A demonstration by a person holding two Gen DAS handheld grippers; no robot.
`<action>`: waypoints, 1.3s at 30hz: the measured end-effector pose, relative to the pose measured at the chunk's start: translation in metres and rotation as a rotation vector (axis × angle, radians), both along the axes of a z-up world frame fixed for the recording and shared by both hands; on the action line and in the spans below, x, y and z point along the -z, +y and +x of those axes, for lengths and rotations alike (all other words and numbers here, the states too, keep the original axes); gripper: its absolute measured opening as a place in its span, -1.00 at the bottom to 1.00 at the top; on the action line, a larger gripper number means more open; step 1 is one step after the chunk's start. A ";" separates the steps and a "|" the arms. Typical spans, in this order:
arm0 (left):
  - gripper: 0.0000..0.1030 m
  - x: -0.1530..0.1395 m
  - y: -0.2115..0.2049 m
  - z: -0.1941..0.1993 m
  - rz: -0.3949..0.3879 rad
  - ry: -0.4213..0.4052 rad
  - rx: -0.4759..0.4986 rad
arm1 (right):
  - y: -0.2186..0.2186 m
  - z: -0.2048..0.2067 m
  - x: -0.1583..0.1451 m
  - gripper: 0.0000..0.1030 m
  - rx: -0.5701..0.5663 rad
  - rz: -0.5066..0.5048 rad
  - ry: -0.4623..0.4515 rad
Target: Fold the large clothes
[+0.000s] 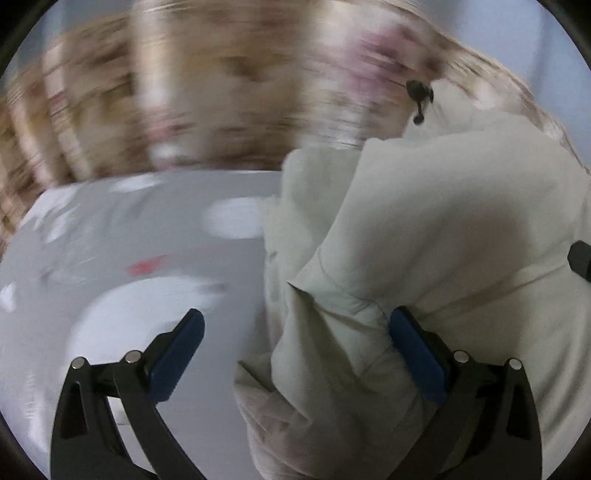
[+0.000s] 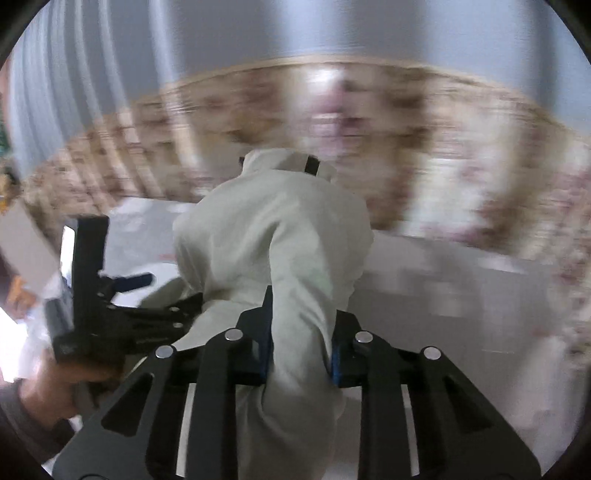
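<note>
A pale off-white jacket [image 1: 443, 221] lies bunched on the white table [image 1: 110, 229], a black cord toggle [image 1: 419, 96] at its far end. My left gripper [image 1: 295, 317] is open wide. A fold of the jacket sits between its blue pads, against the right pad [image 1: 413, 347], while the left pad is clear of the cloth. In the right wrist view my right gripper [image 2: 303, 310] is shut on a bunched ridge of the jacket [image 2: 273, 229], with the collar and a black loop [image 2: 312, 164] at the far end. The left gripper [image 2: 125, 295] shows at the left, held by a hand [image 2: 74, 373].
Beyond the table's far edge is a blurred floral-patterned surface [image 2: 443, 177] and a grey-blue wall [image 2: 258, 33]. White patches and a red mark [image 1: 146, 266] show on the tabletop left of the jacket. Both views are motion-blurred.
</note>
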State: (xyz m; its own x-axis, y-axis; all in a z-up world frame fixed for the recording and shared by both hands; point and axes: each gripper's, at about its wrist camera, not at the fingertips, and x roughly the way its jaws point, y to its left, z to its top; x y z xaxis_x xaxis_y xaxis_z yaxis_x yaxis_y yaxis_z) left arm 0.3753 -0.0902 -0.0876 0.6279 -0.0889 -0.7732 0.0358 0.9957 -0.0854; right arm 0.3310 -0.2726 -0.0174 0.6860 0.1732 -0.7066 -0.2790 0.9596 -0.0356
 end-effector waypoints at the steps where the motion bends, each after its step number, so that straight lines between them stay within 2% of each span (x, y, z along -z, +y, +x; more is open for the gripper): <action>1: 0.97 0.004 -0.024 0.006 0.031 0.010 0.028 | -0.015 0.001 0.009 -0.33 0.037 -0.081 0.008; 3: 0.97 0.008 -0.053 0.009 0.124 -0.007 0.036 | -0.036 -0.001 0.025 0.01 0.080 -0.125 0.027; 5: 0.97 0.001 -0.060 0.001 0.154 -0.063 0.024 | -0.045 -0.022 0.029 0.70 0.095 -0.163 -0.048; 7: 0.97 -0.001 -0.058 -0.007 0.188 -0.079 0.000 | -0.051 -0.049 0.032 0.88 0.108 -0.096 -0.100; 10: 0.97 -0.003 -0.046 -0.029 0.179 -0.104 0.007 | -0.055 -0.083 0.039 0.93 0.135 -0.033 -0.123; 13: 0.97 -0.006 -0.024 -0.060 0.163 -0.125 0.008 | -0.052 -0.110 0.051 0.94 0.134 -0.057 -0.121; 15: 0.97 -0.008 -0.003 -0.086 0.116 -0.122 0.032 | -0.055 -0.129 0.053 0.94 0.144 -0.062 -0.119; 18: 0.96 -0.020 0.028 -0.134 0.032 -0.128 0.024 | -0.056 -0.158 0.036 0.94 0.173 -0.016 -0.128; 21: 0.96 -0.035 0.047 -0.177 -0.006 -0.120 -0.022 | -0.040 -0.186 0.010 0.94 0.199 0.051 -0.104; 24: 0.96 -0.053 0.053 -0.222 0.021 -0.122 -0.045 | -0.013 -0.205 -0.016 0.94 0.197 0.094 -0.064; 26: 0.96 -0.066 0.049 -0.249 0.087 -0.163 -0.077 | 0.011 -0.225 -0.038 0.94 0.181 0.110 -0.134; 28: 0.96 -0.075 0.046 -0.270 0.108 -0.244 -0.075 | 0.034 -0.239 -0.052 0.94 0.160 0.089 -0.210; 30: 0.96 -0.079 0.048 -0.282 0.101 -0.304 -0.065 | 0.046 -0.243 -0.056 0.94 0.172 0.075 -0.236; 32: 0.96 -0.082 0.055 -0.287 0.116 -0.320 -0.094 | 0.053 -0.243 -0.054 0.94 0.244 0.061 -0.217; 35: 0.96 -0.085 0.070 -0.301 0.139 -0.343 -0.149 | 0.064 -0.249 -0.048 0.94 0.260 -0.040 -0.184; 39: 0.96 -0.087 0.082 -0.317 0.088 -0.350 -0.133 | 0.063 -0.261 -0.040 0.94 0.274 -0.075 -0.188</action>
